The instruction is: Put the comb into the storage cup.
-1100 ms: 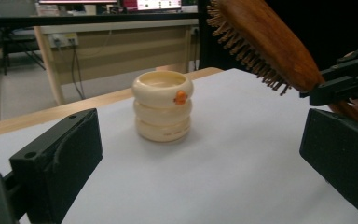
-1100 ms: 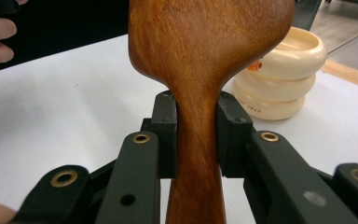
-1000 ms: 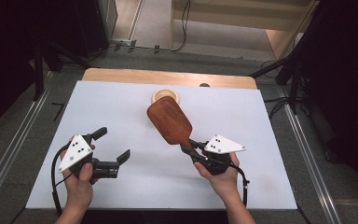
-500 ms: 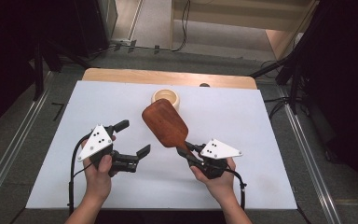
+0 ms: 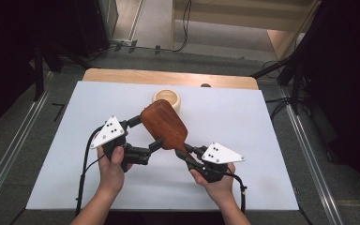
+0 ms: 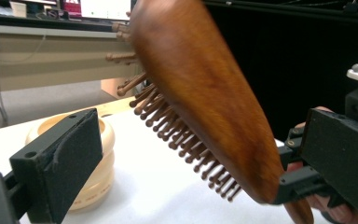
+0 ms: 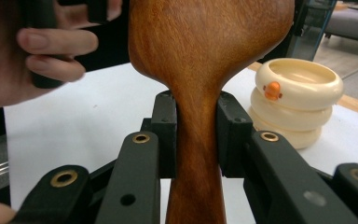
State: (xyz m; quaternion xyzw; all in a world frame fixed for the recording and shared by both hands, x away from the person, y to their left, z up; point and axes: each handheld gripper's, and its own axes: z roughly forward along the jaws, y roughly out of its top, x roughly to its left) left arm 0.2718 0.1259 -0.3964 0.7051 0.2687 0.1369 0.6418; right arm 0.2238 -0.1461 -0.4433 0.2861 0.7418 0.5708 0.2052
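Note:
A brown wooden hairbrush is held above the white table, and my right gripper is shut on its handle. The brush head tilts up and away to the left, with its wooden bristles facing down-left. My left gripper stands open, one jaw on each side of the brush head. In the left gripper view its left pad faces the bristles with a gap between, and the right pad stands off the smooth back of the head.
A cream ringed pot with an orange knob stands on the white sheet just behind the brush. A wooden strip edges the far side. Metal rails and dark stands flank the table.
My left gripper has moved right and slightly up, from the left of the sheet to the brush head, which now lies between its jaws. The right gripper and brush shifted slightly left.

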